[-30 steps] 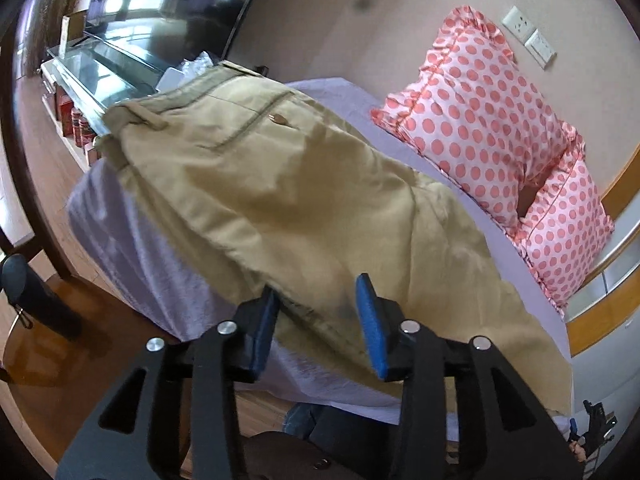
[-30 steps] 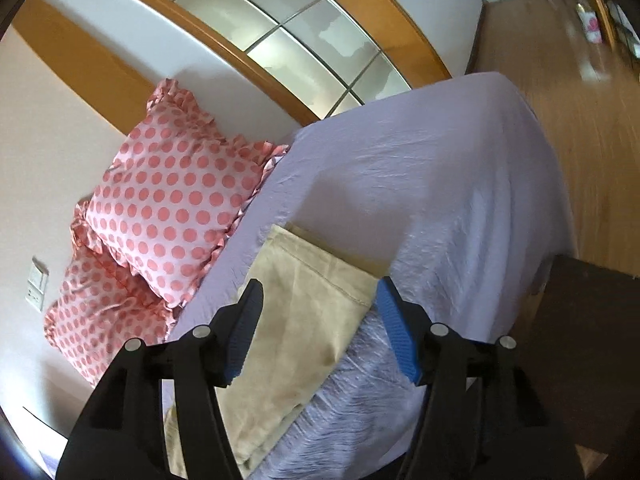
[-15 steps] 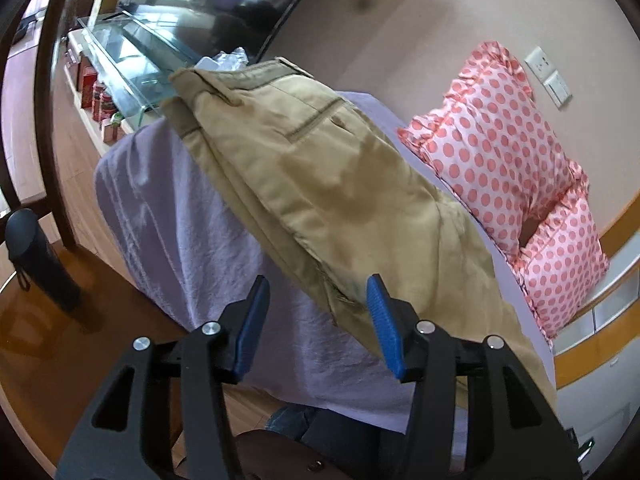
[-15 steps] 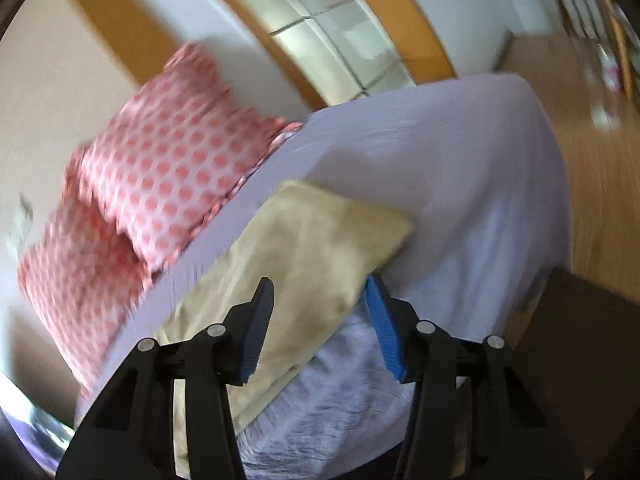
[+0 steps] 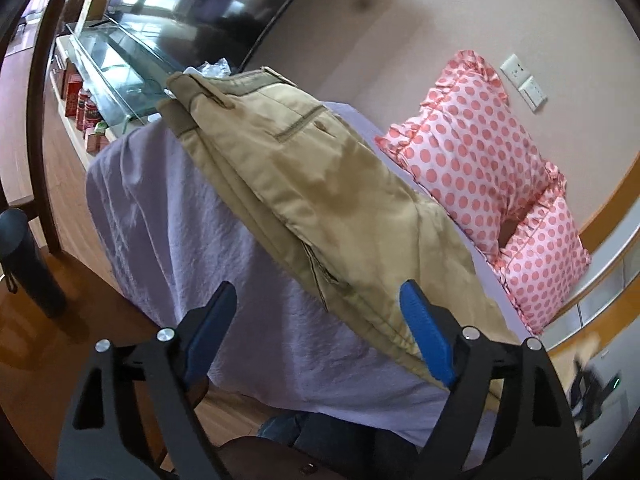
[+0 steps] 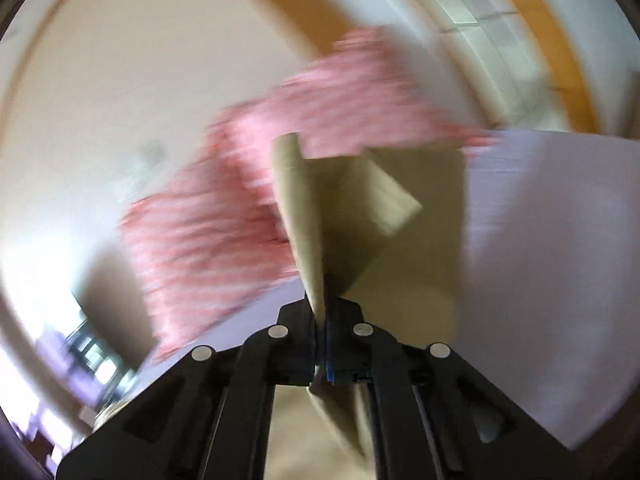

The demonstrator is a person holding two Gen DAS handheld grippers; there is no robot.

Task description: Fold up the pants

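Tan pants (image 5: 320,184) lie lengthwise on a bed with a lavender sheet (image 5: 160,216), waistband at the far left end. My left gripper (image 5: 320,328) is open, its blue pads either side of the near edge of the pants, holding nothing. In the blurred right wrist view, my right gripper (image 6: 322,320) is shut on the hem end of the pants (image 6: 304,216), which is lifted and folding over above the sheet (image 6: 540,260).
Two pink polka-dot pillows (image 5: 480,160) lean on the wall behind the bed; they show blurred in the right view (image 6: 248,208). A glass TV stand (image 5: 112,64) with a TV stands at far left. A dark bottle (image 5: 28,264) stands on the wooden floor.
My left gripper opened wider and drew back toward the bed edge. My right gripper closed on the hem end of the pants and lifted it; that view is now motion-blurred.
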